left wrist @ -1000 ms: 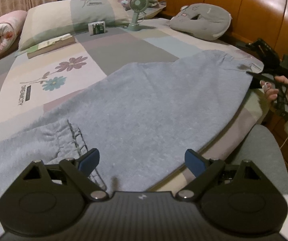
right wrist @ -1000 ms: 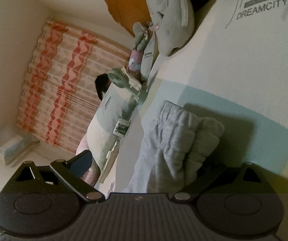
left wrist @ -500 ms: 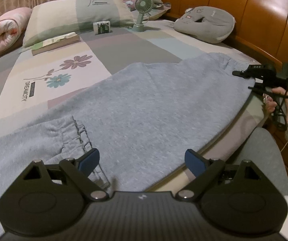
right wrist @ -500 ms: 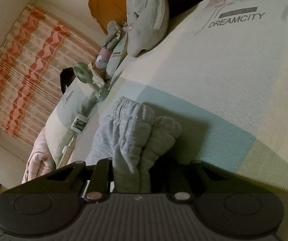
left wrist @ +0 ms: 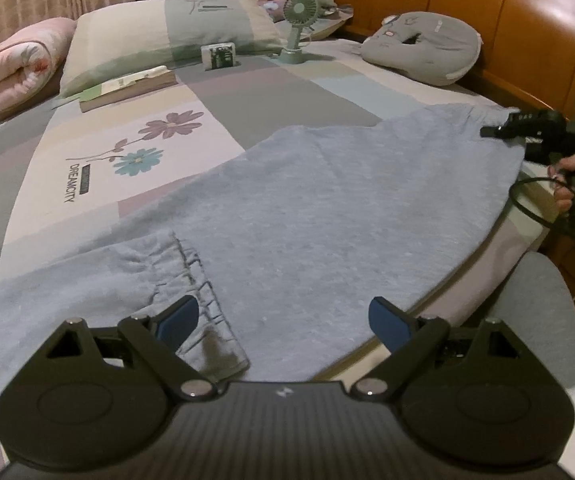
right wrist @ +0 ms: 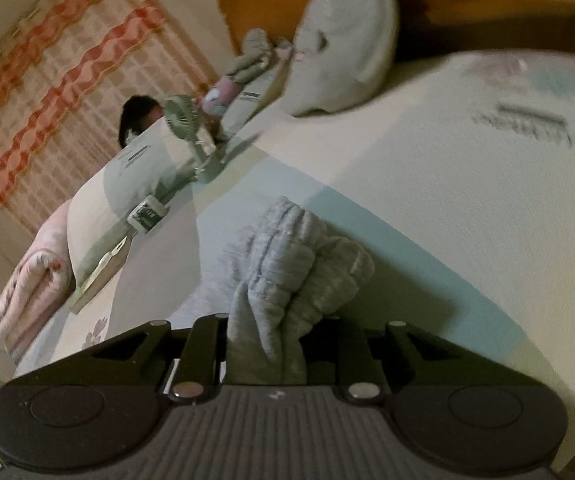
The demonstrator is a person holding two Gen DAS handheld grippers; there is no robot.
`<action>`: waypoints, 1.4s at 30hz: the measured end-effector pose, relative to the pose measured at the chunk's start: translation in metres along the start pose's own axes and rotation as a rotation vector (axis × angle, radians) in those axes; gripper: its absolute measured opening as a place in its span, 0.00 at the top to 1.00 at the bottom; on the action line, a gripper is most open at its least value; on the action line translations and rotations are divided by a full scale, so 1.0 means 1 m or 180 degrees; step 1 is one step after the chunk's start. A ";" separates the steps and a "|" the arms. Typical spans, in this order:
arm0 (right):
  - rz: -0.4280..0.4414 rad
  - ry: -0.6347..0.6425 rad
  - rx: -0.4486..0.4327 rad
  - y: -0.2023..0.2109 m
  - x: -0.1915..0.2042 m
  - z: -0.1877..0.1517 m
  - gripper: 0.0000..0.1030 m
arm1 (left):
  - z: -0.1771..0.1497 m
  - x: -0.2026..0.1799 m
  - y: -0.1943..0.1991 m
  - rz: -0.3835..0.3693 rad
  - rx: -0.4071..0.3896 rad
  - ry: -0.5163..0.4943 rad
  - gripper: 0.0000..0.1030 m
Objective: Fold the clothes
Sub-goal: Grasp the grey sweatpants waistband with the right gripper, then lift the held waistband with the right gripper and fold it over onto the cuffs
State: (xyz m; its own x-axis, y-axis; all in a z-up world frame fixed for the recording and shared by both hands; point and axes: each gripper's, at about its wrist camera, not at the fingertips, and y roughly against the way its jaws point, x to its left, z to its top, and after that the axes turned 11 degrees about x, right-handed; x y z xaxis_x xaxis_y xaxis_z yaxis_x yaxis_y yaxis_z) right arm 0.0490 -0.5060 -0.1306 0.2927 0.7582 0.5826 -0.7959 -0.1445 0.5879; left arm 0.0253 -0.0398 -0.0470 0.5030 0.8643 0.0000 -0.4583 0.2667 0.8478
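Garment: one pair of grey sweatpants [left wrist: 307, 216] lay spread flat on the bed [left wrist: 99, 196], along the near edge, with one side reaching the mattress edge.
Long axis: it ran from the gathered elastic cuff [left wrist: 191, 276] in front of your left tongs, diagonally across the bed, to the far end at the right near the wooden headboard [left wrist: 527, 36].
Far end: that end was bunched into ribbed folds and lifted a little off the sheet, seen close in the right wrist view [right wrist: 287, 264].
Left tongs: your left tongs [left wrist: 283, 316] stood wide apart above the cuff end, angled down at the cloth, with nothing between the blue pads [left wrist: 179, 316]. I could not tell whether the left pad touched the fabric.
Right tongs: your right tongs [right wrist: 265, 344] had just been closing and were clamped on the bunched end of the sweatpants. The cloth filled the gap between the fingers.
Right hand: your right hand [left wrist: 571, 184] gripped the handle at the right edge of the bed, with a black cable looping below it. The tool pointed across the bed towards the pants.
Count: one garment, two tongs, one hand in view.
Other things on the bed: one pillow [left wrist: 167, 36], one small green fan [left wrist: 299, 24], one grey cushion [left wrist: 423, 48], one book [left wrist: 127, 88], one small box [left wrist: 219, 56], one rolled pink quilt [left wrist: 11, 68].
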 end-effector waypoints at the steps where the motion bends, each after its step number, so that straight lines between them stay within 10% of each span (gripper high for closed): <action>1: -0.0003 0.0061 -0.0008 0.003 0.006 0.002 0.77 | -0.001 0.001 0.000 0.0001 0.0016 -0.0006 0.11; 42: 0.0265 0.2943 0.0340 0.022 0.323 -0.102 0.77 | -0.058 0.086 0.026 0.0143 0.0003 0.0365 0.11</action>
State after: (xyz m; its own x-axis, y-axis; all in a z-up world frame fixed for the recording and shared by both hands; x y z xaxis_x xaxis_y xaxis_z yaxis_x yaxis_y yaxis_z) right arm 0.0718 -0.1997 0.0129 -0.3376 0.9409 -0.0260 -0.7290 -0.2439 0.6395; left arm 0.0141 0.0660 -0.0558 0.3949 0.9184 -0.0224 -0.4777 0.2262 0.8489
